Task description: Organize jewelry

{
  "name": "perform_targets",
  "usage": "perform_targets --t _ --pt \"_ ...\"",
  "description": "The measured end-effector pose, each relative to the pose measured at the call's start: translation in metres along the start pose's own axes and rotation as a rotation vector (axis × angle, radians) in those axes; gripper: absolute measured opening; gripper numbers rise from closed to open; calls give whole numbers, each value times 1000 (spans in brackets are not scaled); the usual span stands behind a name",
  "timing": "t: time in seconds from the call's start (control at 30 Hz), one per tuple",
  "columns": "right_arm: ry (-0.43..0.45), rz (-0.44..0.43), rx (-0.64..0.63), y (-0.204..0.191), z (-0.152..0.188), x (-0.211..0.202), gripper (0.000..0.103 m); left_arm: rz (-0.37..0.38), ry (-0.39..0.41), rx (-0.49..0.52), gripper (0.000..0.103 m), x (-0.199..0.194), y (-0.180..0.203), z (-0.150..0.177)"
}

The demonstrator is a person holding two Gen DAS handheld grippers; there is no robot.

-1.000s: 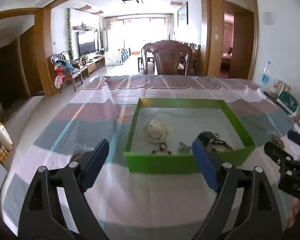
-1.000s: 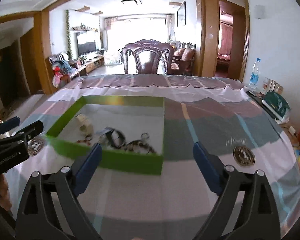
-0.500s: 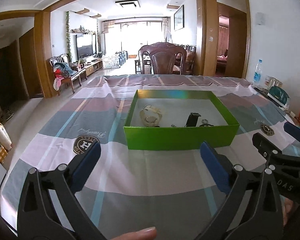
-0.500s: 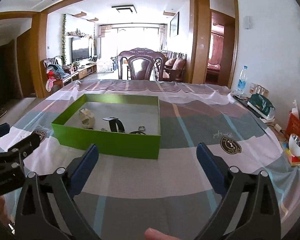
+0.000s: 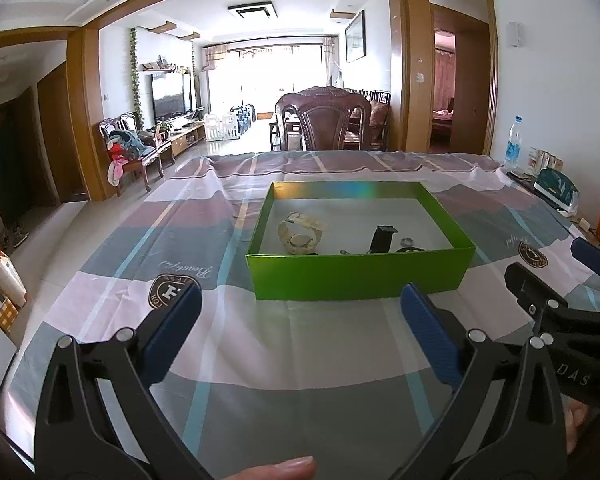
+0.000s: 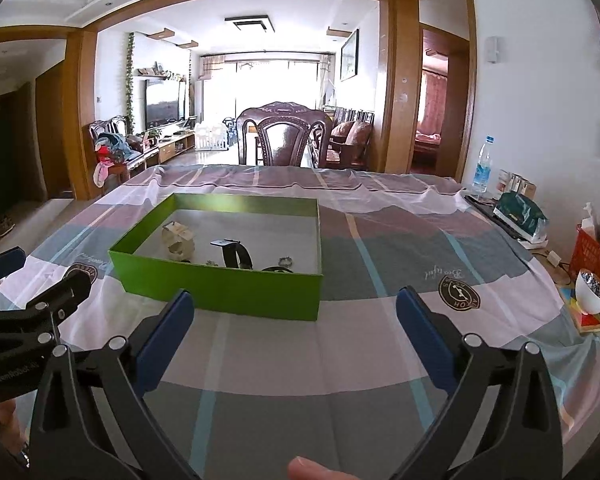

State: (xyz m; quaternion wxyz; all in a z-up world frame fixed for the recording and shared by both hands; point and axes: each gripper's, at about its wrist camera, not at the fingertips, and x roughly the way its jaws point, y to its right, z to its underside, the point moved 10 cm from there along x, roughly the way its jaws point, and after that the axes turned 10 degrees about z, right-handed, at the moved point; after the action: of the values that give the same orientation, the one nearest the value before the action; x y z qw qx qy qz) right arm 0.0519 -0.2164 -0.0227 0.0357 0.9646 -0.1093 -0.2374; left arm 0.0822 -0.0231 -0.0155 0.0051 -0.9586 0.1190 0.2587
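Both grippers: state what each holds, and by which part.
Nothing is held. The left gripper and right gripper are open and empty, short of the green box.

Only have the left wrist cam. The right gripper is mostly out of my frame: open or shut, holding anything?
Observer: The right gripper is wide open, with nothing between its fingers.
Operator: That black thing in the box, what is it? Looks like a slab from here.
Observer: The black watch stands on its band as a closed loop in the green box, apart from the cream watch.
Operator: Any clutter on the far right of the table?
Observer: A white bowl of small dark bits, too small to identify, sits at the table's right edge by the red basket.
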Motion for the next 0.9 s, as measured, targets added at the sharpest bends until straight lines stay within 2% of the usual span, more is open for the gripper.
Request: perform_targets --t 0.9 --pt "3 0 3 1 -2 -2 99 0 2 6 99 1 3 0"
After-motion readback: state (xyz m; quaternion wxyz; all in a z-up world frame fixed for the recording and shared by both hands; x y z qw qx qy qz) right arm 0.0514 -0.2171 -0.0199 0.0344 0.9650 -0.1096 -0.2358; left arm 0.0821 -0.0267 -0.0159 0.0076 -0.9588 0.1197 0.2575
